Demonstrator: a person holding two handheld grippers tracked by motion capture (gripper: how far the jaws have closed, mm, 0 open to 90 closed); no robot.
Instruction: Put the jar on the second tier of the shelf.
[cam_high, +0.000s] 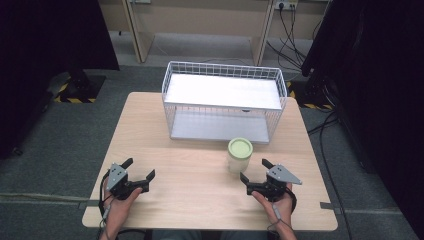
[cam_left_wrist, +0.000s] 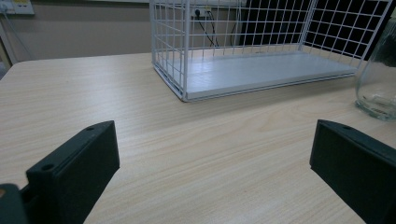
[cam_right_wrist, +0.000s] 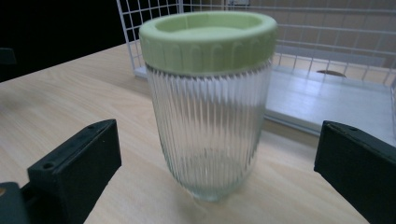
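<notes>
both grippers' jaws spread; jar (cam_high: 239, 155) stands between right gripper (cam_high: 255, 176) and wire basket (cam_high: 223, 70).

A ribbed clear glass jar with a pale green lid (cam_high: 239, 155) stands upright just in front of the white wire basket (cam_high: 224, 102). The right gripper (cam_high: 254, 176), jaws apart, sits near the jar; the left gripper (cam_high: 139, 169), also spread, lies well apart from it.
</notes>
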